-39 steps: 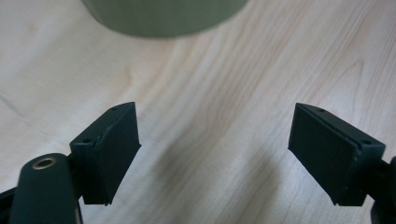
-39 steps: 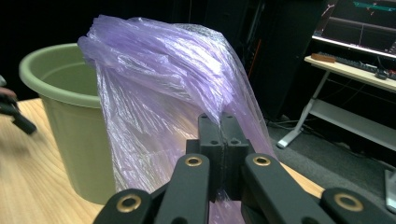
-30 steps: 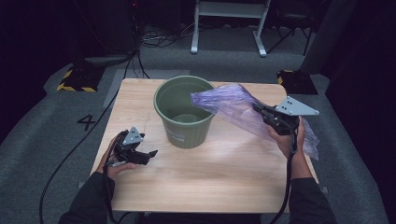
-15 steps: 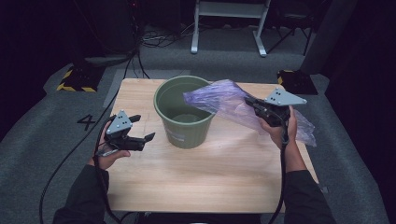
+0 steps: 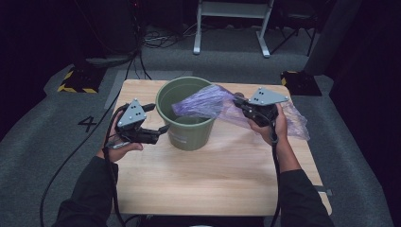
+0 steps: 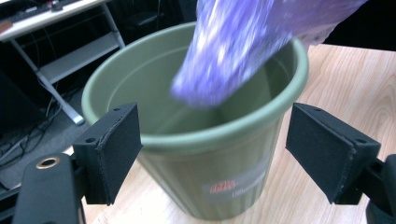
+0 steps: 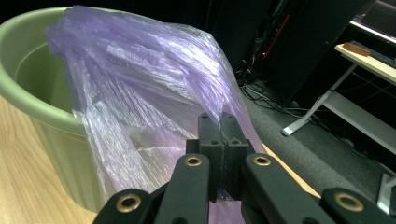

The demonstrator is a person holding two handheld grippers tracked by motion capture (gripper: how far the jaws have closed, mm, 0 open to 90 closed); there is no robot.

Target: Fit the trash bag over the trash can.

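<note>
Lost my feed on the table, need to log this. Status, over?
Right gripper shut on crinkled purple plastic bag, its free end over round green plastic bin. Left gripper open, empty, beside bin. Nothing in the way.

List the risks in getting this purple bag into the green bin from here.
The right gripper pinches just a thin fold of the bag, so the film could slip out or tear. Most of the bag trails behind over the table, so it may bunch on the rim instead of opening inside. The left gripper is open beside the bin, not holding it, so a tug could tip it.
</note>
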